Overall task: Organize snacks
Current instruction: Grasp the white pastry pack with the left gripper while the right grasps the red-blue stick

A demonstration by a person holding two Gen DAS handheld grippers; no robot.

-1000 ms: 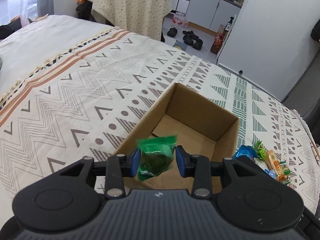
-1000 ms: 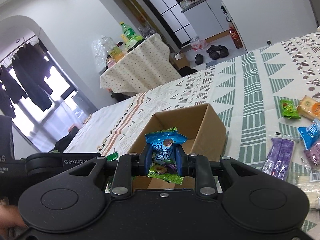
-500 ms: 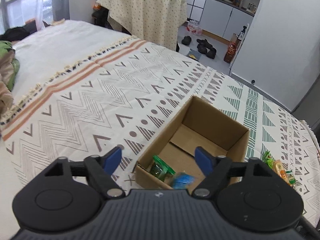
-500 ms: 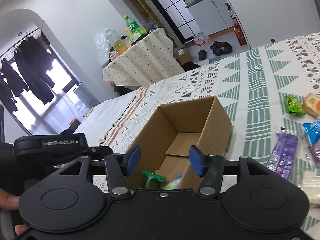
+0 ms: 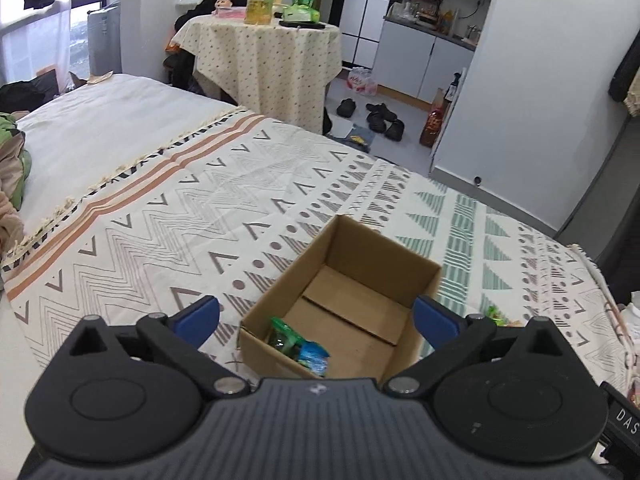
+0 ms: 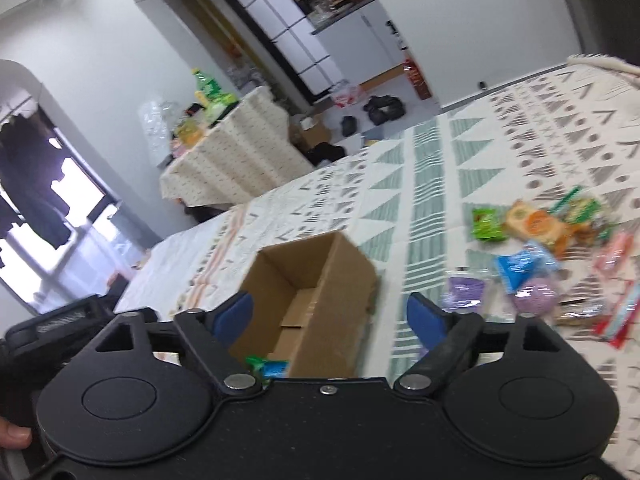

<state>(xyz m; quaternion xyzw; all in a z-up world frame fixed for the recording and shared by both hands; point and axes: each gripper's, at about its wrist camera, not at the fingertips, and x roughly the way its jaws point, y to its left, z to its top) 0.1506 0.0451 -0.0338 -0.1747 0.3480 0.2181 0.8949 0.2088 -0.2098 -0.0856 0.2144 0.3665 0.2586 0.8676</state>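
- Left gripper and right gripper: both spread wide, nothing held.
- Box holds two packets.
- Loose snacks lie right of box, nearer the right gripper; next pick judged there.

Left wrist view looks down and forward from close above the cardboard box on the bed. Right wrist view is tilted, from the box's right side. Both share box, bed, covered side table.
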